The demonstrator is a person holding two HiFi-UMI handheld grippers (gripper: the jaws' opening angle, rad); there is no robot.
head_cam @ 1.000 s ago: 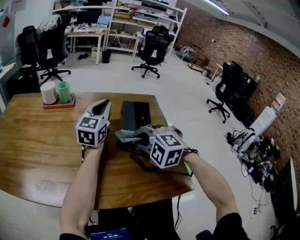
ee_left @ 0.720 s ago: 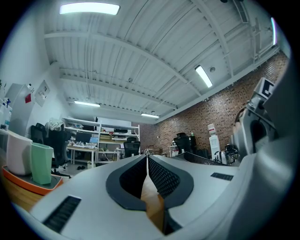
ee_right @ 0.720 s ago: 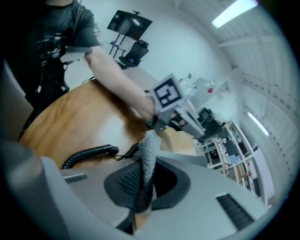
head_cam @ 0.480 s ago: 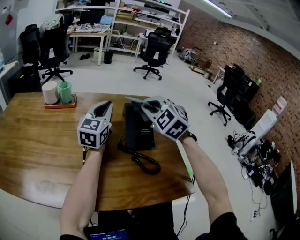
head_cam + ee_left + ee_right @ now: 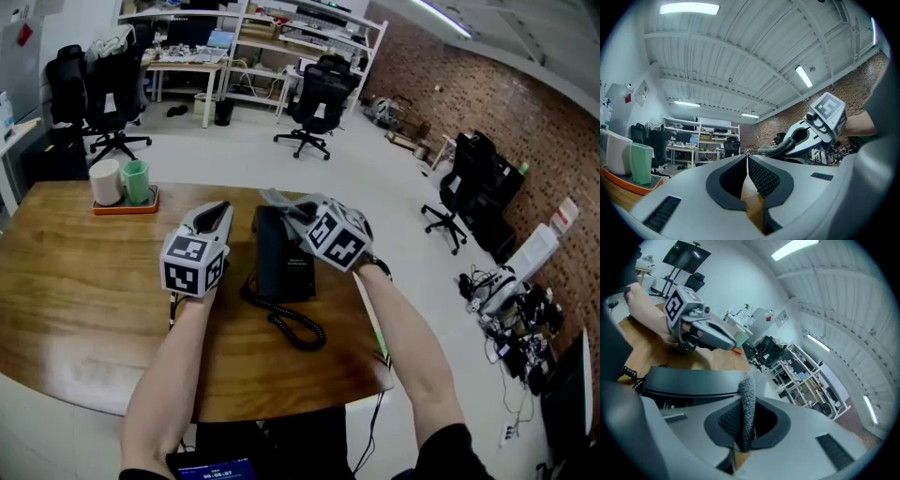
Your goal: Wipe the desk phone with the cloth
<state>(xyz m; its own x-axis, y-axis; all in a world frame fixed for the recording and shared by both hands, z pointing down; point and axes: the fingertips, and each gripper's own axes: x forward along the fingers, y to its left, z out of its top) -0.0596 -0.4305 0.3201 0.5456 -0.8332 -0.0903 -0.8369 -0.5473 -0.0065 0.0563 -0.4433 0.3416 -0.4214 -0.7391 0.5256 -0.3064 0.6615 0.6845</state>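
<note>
Wooden counter [image 5: 84,291] carries the black desk phone [image 5: 281,258].

Head view: the left gripper [image 5: 221,208] is held level just left of the phone. The right gripper [image 5: 286,211] is angled over the phone's far end, with the grey cloth [image 5: 277,200] at its tip.

Left gripper view: jaws closed together, nothing between them.

Right gripper view: jaws clamped on the knitted cloth, directly above the phone.

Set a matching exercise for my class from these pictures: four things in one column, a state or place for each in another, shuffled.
1. left gripper
2. right gripper
3. phone
4. green cup

A. on the orange tray
B. shut on the cloth
C. shut, empty
D. black, with a coiled cord

Pairs: 1-C, 2-B, 3-D, 4-A
</note>
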